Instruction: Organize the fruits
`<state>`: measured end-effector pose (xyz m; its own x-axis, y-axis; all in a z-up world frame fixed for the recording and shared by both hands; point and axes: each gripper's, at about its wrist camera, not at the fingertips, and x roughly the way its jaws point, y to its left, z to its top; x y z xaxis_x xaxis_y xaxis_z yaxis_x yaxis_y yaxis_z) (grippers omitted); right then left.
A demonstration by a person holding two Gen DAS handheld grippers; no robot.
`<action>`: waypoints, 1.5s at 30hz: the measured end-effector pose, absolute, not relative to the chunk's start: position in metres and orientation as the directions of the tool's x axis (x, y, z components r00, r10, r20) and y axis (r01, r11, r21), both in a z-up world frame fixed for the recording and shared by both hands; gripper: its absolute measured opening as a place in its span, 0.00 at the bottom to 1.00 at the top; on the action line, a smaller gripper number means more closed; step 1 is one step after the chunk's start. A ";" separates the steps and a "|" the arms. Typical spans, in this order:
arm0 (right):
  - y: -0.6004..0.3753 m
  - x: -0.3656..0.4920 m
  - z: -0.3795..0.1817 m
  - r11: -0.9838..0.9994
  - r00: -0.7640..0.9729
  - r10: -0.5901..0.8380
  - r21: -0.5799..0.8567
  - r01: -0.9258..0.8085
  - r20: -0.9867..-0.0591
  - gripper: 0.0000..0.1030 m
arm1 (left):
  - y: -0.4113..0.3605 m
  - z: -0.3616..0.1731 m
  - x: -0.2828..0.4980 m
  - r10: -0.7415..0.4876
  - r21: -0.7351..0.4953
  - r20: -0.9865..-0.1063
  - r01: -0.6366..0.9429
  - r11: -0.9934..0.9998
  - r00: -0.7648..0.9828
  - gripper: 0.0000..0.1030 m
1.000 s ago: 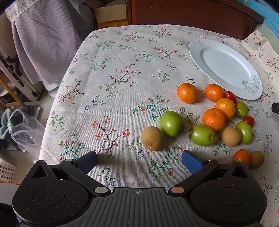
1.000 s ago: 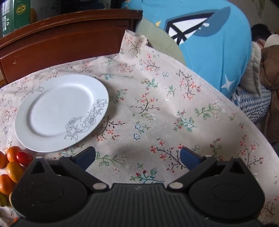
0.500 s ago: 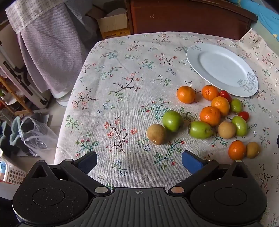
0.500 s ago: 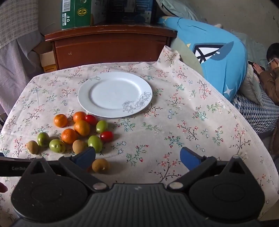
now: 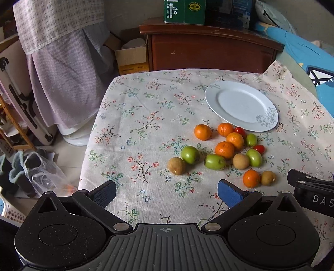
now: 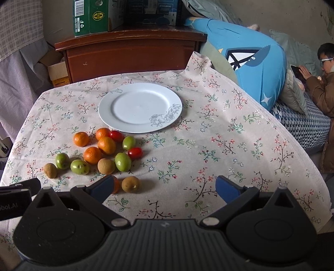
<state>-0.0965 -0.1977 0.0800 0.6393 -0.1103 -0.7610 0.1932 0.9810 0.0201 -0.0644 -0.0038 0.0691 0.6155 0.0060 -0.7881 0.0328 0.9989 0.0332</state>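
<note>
A heap of small fruits lies on the flowered tablecloth (image 5: 146, 116): several oranges (image 5: 224, 149) (image 6: 92, 155), several green fruits (image 5: 190, 154) (image 6: 123, 161), brown ones (image 5: 176, 165) (image 6: 130, 183) and two red tomatoes (image 5: 259, 148) (image 6: 135, 152). An empty white plate (image 5: 227, 87) (image 6: 104, 108) sits just behind the heap. My left gripper (image 5: 167, 192) is open and empty above the table's near edge, in front of the fruits. My right gripper (image 6: 161, 187) is open and empty, right of the heap; its left finger hides part of an orange.
A wooden cabinet (image 6: 129, 56) with green boxes (image 6: 91, 16) stands behind the table. A cloth-covered rack (image 5: 62, 62) and a plastic bag (image 5: 41, 177) are on the left. A blue cushion (image 6: 254, 66) and a seated person (image 6: 325, 83) are on the right.
Both grippers have pulled back and up from the table, so the views now take in the whole table. The right view swung left and now shows the fruits. Nothing was grasped.
</note>
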 end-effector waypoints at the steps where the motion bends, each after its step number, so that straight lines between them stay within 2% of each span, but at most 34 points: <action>1: -0.198 -0.096 0.079 0.981 0.637 -0.101 0.030 0.191 -0.764 0.99 | -0.005 0.068 -0.063 0.020 0.047 -0.794 0.029 0.998 0.607 1.00; 6: -0.198 -0.095 0.072 0.982 0.638 -0.072 0.059 0.182 -0.767 0.99 | -0.008 0.059 -0.064 0.049 0.088 -0.803 0.036 0.995 0.594 1.00; 11: -0.201 -0.088 0.064 0.976 0.590 -0.054 0.083 0.203 -0.806 0.99 | -0.009 0.051 -0.060 0.033 0.062 -0.830 0.034 0.998 0.557 1.00; 15: -0.197 -0.086 0.058 0.978 0.578 -0.102 0.025 0.208 -0.809 0.99 | -0.009 0.046 -0.057 0.039 0.058 -0.844 0.018 0.998 0.535 1.00; 34: -0.191 -0.085 0.052 0.984 0.593 -0.110 -0.003 0.178 -0.798 0.99 | -0.006 0.046 -0.053 0.023 0.023 -0.850 -0.006 1.000 0.526 1.00; 45: -0.188 -0.085 0.053 0.985 0.608 -0.131 -0.030 0.172 -0.783 0.99 | -0.010 0.045 -0.053 0.049 0.058 -0.844 0.000 0.998 0.533 1.00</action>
